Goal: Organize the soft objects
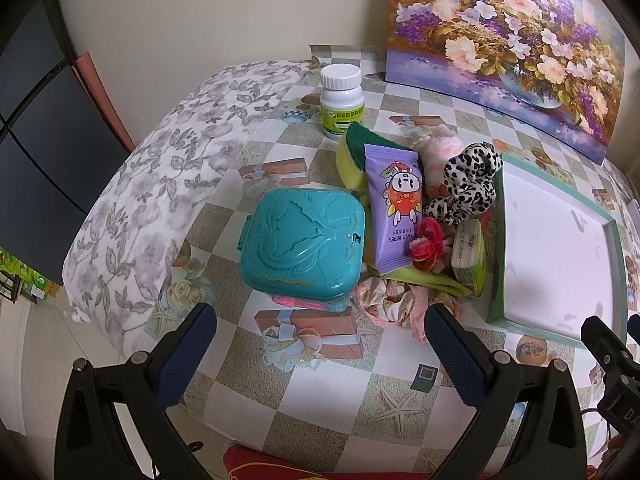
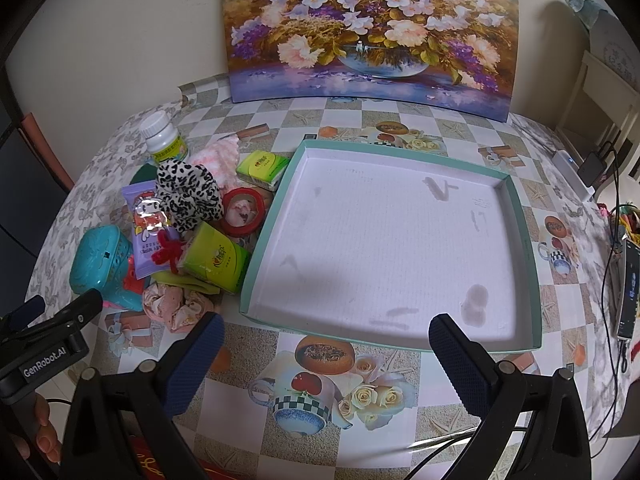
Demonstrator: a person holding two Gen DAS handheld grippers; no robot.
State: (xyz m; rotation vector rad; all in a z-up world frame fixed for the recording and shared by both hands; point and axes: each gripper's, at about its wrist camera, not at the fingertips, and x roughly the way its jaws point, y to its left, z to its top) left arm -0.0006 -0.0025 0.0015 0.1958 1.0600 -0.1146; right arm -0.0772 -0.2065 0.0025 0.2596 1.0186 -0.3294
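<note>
A heap of soft things lies left of a shallow teal-rimmed tray [image 2: 520,216] with a white floor, which also shows in the left wrist view [image 1: 498,240]. The heap holds a leopard-print scrunchie [image 1: 466,184] [image 2: 188,196], a purple baby-wipes packet [image 1: 396,208] [image 2: 148,228], a yellow-green sponge [image 1: 354,156], a red pipe-cleaner bow [image 1: 426,242] [image 2: 168,252], green tissue packs [image 2: 218,258] [image 1: 468,256], a pink floral scrunchie [image 1: 384,300] [image 2: 172,304] and a fluffy pink piece [image 1: 436,148]. My left gripper [image 1: 320,344] is open and empty, just short of the heap. My right gripper [image 2: 326,352] is open and empty before the tray's near rim.
A hard teal box [image 1: 302,242] [image 2: 102,268] stands at the heap's left. A white pill bottle [image 1: 342,100] [image 2: 162,136] stands behind. A red tape roll [image 2: 243,212] lies by the tray. A flower painting [image 2: 372,28] leans on the wall. Cables and a phone [image 2: 628,292] lie at right.
</note>
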